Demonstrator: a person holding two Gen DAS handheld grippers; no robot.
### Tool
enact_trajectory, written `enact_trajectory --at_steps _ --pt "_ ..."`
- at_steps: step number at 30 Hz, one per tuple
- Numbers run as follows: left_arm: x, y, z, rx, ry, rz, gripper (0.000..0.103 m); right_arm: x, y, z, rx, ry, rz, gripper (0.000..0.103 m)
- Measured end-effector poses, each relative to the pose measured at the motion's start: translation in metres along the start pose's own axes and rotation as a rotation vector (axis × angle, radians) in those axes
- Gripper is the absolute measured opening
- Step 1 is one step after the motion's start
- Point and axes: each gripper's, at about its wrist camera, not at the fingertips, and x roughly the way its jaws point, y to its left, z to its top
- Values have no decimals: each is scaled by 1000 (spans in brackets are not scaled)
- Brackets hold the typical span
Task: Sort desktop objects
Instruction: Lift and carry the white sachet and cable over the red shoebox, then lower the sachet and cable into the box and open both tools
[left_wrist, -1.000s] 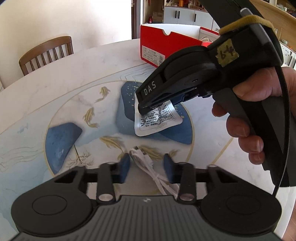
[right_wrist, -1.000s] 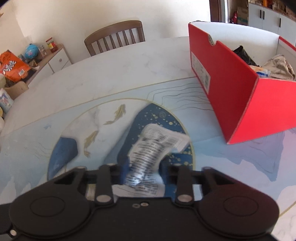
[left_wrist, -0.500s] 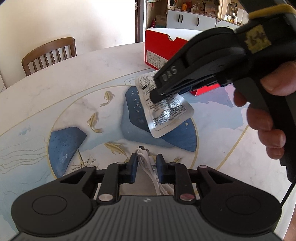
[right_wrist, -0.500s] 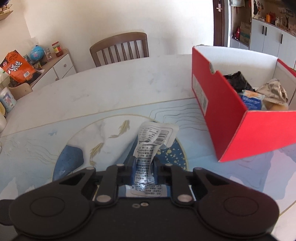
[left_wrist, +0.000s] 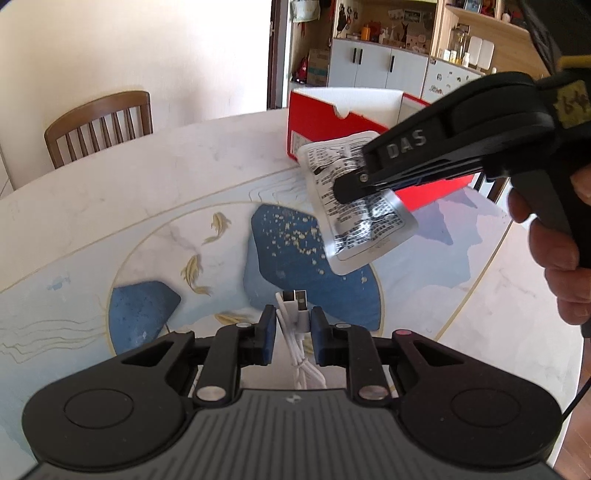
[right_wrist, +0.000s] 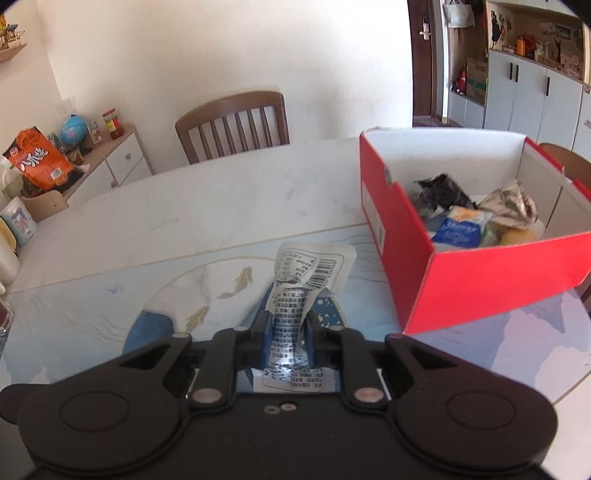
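My right gripper (right_wrist: 287, 326) is shut on a silver foil packet (right_wrist: 295, 306) printed with black text and holds it in the air above the table. The same packet (left_wrist: 364, 218) and the right gripper (left_wrist: 345, 190) show in the left wrist view, left of the red box (left_wrist: 317, 125). My left gripper (left_wrist: 293, 325) is shut on a coiled white USB cable (left_wrist: 295, 314), whose plugs stick out past the blue pads. The open red shoebox (right_wrist: 480, 277) stands to the right and holds several wrapped items.
The round marble table (right_wrist: 207, 206) has a blue and gold fish pattern. A wooden chair (right_wrist: 236, 122) stands at its far side. A sideboard with an orange bag (right_wrist: 35, 157) is at the left. My hand on the right gripper's handle (left_wrist: 561, 258) is at the right.
The right gripper has lifted the foil packet off the table and carried it up and toward the red box. The left gripper has closed on the white cable and raised it.
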Motion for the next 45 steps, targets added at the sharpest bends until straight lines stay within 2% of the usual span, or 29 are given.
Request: enact_trajectory --at_steps 9,17,24,31,41,45 --pt "-22 7 15 -16 -58 -3 18 -36 -2 6 15 -48 -21 17" --pt "-52 3 46 -17 -124 -28 18 -70 -5 16 32 -104 -33 17" --pt "-62 -12 78 -34 -150 -51 18 -91 -27 28 39 -143 -21 17" --pt "-52 -45 118 -54 -180 -31 18 -99 -75 47 35 -158 5 17" --pt "-8 -96 174 -100 -195 -5 18 -90 -159 76 30 -159 29 17" --pt "10 -105 195 -116 -194 -4 18 -87 -187 83 49 -160 21 17"
